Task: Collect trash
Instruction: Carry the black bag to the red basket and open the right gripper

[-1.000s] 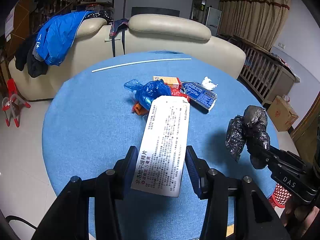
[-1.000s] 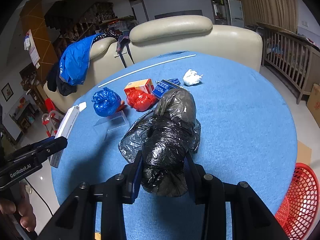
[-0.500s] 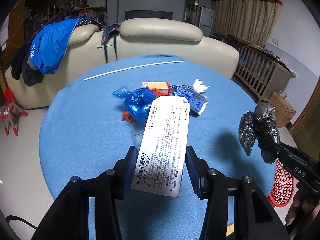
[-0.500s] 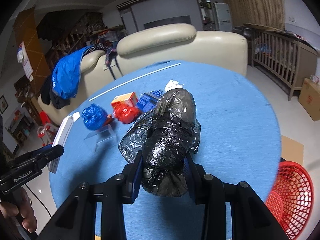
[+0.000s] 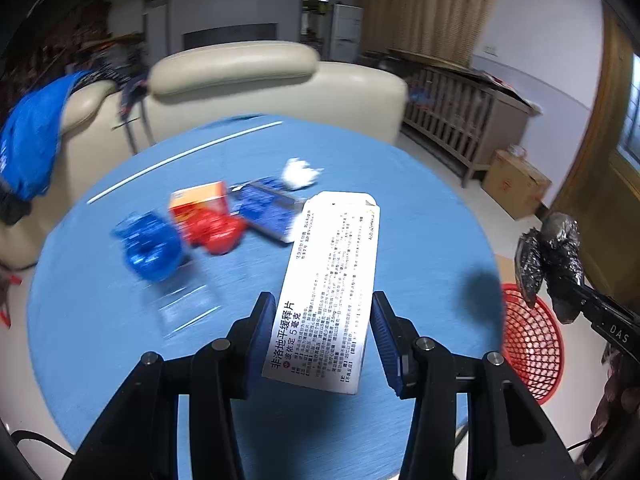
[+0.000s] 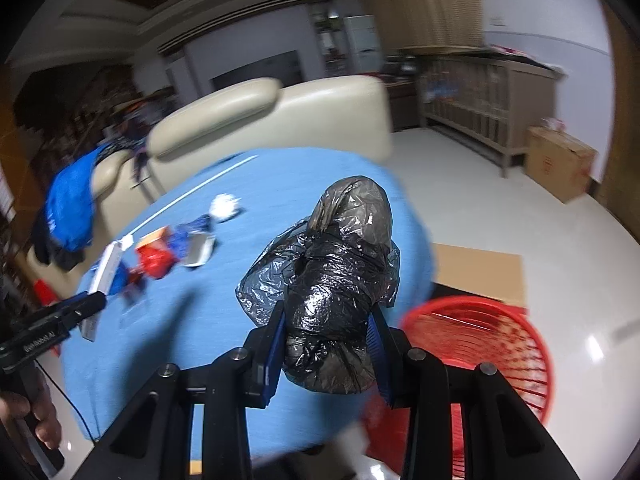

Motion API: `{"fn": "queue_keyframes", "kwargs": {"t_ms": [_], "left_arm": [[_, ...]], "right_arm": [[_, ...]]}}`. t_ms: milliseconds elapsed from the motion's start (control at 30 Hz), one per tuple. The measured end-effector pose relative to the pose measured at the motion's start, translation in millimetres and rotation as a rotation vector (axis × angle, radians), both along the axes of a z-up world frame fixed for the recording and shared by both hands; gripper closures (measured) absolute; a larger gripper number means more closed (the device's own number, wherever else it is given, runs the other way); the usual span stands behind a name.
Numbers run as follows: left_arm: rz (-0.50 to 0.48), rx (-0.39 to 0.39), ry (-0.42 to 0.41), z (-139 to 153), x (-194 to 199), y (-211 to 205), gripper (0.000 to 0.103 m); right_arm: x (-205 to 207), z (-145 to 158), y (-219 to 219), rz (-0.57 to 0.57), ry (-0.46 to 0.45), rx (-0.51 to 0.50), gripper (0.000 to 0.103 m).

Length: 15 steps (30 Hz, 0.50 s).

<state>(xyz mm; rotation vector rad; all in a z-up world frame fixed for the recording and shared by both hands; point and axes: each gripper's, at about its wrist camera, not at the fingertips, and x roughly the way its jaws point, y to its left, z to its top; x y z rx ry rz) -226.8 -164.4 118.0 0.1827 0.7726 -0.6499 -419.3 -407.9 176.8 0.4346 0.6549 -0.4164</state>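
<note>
My left gripper [image 5: 320,320] is shut on a long white medicine box [image 5: 328,280] with black print, held above the round blue table [image 5: 100,320]. My right gripper [image 6: 328,340] is shut on a crumpled black plastic bag [image 6: 340,264], carried past the table's right edge. A red mesh basket [image 6: 492,352] stands on the floor to the right, just under that bag. In the left wrist view the black bag [image 5: 550,256] hangs above the red basket [image 5: 532,344]. In the right wrist view the white box [image 6: 105,268] shows at the left in the other gripper.
More trash lies on the table: a blue bag [image 5: 150,246], a red bag [image 5: 216,230], an orange box [image 5: 198,198], a blue packet [image 5: 264,210], a white wad [image 5: 298,172] and a white rod [image 5: 184,160]. A cream sofa [image 5: 240,80] stands behind. Cardboard [image 6: 476,276] lies on the floor.
Both grippers have swung to the right with their loads. The red basket has come into fuller view, and the black bag now hangs over it beyond the table edge.
</note>
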Motion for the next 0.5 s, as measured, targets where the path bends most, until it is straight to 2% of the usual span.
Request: {"fn": "queue_keyframes", "kwargs": {"t_ms": [133, 267, 367, 500], "left_arm": [[-0.071, 0.011, -0.011, 4, -15, -31, 0.053], [-0.133, 0.016, -0.018, 8, -26, -59, 0.053], [-0.176, 0.025, -0.025, 9, -35, -78, 0.053], [-0.219, 0.03, -0.025, 9, -47, -99, 0.053]], "right_arm": [[-34, -13, -29, -0.086, 0.04, -0.007, 0.063], [-61, -40, -55, -0.147, 0.119, 0.005, 0.063], [-67, -64, -66, -0.163, 0.185, 0.011, 0.063], [-72, -92, -81, -0.18, 0.231, 0.052, 0.063]]}}
